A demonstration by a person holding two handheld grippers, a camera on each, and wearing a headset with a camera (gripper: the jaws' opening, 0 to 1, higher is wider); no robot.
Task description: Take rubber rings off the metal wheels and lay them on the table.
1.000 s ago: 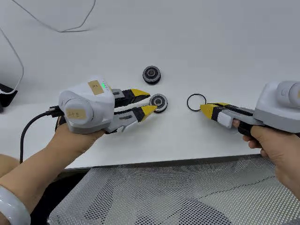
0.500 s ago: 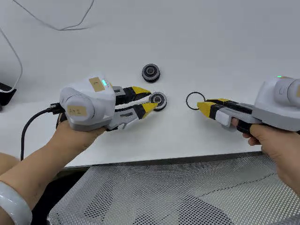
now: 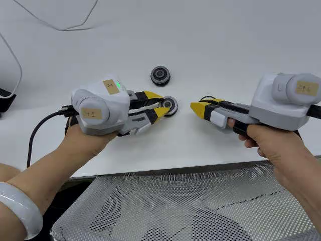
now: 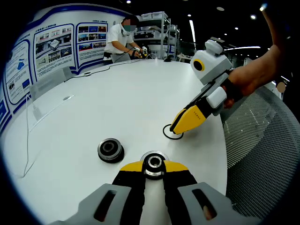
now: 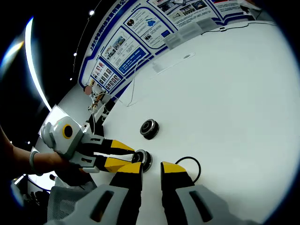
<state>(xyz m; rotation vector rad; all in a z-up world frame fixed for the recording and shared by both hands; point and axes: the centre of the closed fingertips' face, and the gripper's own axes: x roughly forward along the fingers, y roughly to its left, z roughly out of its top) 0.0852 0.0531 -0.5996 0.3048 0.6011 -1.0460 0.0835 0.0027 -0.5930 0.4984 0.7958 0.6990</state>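
Note:
A silver-rimmed metal wheel (image 3: 169, 105) (image 4: 153, 161) (image 5: 142, 159) stands on the white table, pinched between the yellow tips of my left gripper (image 3: 157, 103) (image 4: 153, 168). Further back lies a second wheel (image 3: 160, 75) (image 4: 110, 150) (image 5: 149, 128), whose outside is still black. A loose black rubber ring (image 3: 202, 98) (image 4: 164, 132) (image 5: 199, 168) lies flat on the table, partly hidden behind my right gripper (image 3: 196, 108) (image 5: 151, 169). That gripper points left at the held wheel, a short gap away, with its jaws slightly apart and nothing between them.
The white table (image 3: 225, 45) ends in a front edge close to both hands, with grey mesh (image 3: 175, 211) below it. A thin cable (image 3: 60, 27) runs along the far left. A person (image 4: 123, 37) stands at the table's far end.
My right gripper has moved left, from beside the ring to just short of the held wheel. The left gripper has edged slightly forward onto the wheel.

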